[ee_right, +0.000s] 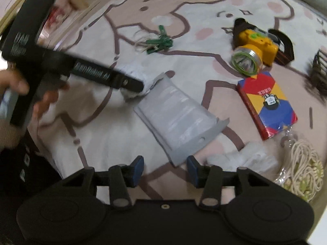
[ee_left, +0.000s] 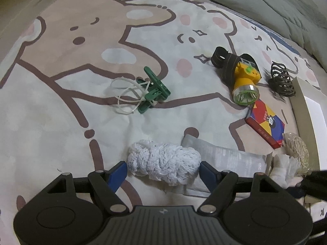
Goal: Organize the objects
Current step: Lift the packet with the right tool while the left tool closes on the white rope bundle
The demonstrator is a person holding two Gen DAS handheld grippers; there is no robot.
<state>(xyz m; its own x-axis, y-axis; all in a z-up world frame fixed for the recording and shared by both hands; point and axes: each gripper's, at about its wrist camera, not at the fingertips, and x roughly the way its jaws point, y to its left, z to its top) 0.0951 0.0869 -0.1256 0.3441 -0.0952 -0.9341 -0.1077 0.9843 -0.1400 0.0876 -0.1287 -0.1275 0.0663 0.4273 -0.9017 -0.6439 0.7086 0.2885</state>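
**Now gathering clutter on the bed**

My left gripper (ee_left: 163, 169) has its jaws spread wide on either side of a white knitted bundle (ee_left: 163, 163), the blue pads just touching its ends, not yet squeezing. My right gripper (ee_right: 165, 168) hangs open and empty just over the near corner of a grey pouch (ee_right: 175, 116). Next, I judge, the left jaws must close gently on the soft bundle and lift.
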